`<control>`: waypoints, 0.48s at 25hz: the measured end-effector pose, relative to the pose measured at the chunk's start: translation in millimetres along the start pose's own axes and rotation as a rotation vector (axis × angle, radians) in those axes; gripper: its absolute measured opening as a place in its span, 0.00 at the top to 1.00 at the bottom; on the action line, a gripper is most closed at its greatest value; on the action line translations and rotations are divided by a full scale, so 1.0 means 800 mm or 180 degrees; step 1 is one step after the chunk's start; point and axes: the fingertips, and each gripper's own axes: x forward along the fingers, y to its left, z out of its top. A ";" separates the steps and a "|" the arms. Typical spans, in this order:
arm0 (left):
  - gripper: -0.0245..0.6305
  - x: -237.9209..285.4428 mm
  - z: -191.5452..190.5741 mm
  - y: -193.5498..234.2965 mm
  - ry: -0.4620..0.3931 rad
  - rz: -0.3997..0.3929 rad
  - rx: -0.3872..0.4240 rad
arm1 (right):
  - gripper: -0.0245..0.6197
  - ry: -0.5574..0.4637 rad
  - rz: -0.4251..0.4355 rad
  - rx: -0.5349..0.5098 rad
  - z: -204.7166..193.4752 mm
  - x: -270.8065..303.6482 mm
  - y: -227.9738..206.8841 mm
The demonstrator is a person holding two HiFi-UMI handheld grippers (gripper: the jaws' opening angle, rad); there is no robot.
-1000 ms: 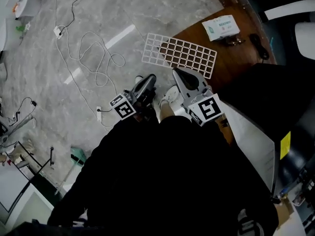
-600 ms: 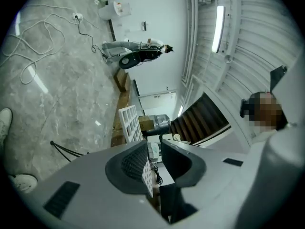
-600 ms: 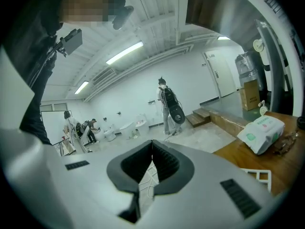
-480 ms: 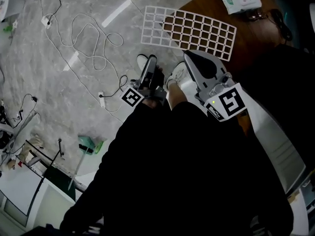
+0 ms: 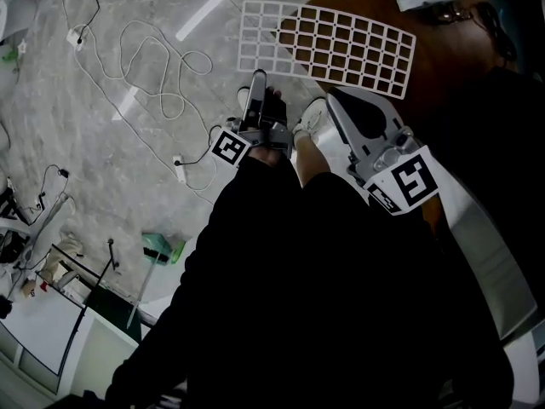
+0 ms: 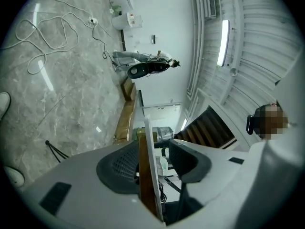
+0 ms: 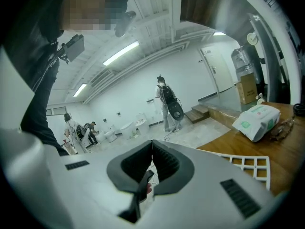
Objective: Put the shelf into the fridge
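The white grid shelf (image 5: 328, 48) lies flat at the top of the head view, its right part on the brown wooden table (image 5: 443, 49), its left part out over the floor. My left gripper (image 5: 260, 109) is just short of the shelf's near edge. Its jaws are opening. In the left gripper view the thin white shelf edge (image 6: 151, 175) and the table's brown edge (image 6: 142, 175) run between the spread pads of this gripper (image 6: 155, 149), untouched. My right gripper (image 5: 349, 113) stands near the shelf's right half, shut and holding nothing (image 7: 151, 163). The right gripper view shows a shelf corner (image 7: 248, 165).
A white packet (image 7: 255, 120) and a dark item (image 5: 464, 15) lie on the table behind the shelf. White cables (image 5: 162, 58) loop over the grey marble floor at left. A white shoe (image 5: 311, 119) shows between the grippers. Several people stand far off in the room.
Both grippers have come closer to the shelf's near edge. The left gripper now points straight at the shelf's overhanging left part.
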 end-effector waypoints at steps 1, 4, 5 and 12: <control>0.68 0.005 0.002 -0.002 -0.0020 -0.0015 -0.0001 | 0.95 0.0004 -0.0006 0.0008 0.000 -0.002 -0.001; 0.68 0.025 0.007 -0.003 -0.0071 -0.0051 0.0007 | 0.95 0.0023 -0.0039 0.0037 -0.004 -0.006 -0.008; 0.68 0.032 0.008 -0.003 -0.0094 -0.0065 -0.0011 | 0.95 0.0023 -0.0051 0.0045 -0.005 -0.007 -0.010; 0.68 0.066 0.015 0.002 -0.0195 -0.0091 -0.0164 | 0.95 -0.0054 -0.0112 0.0077 0.003 -0.012 -0.018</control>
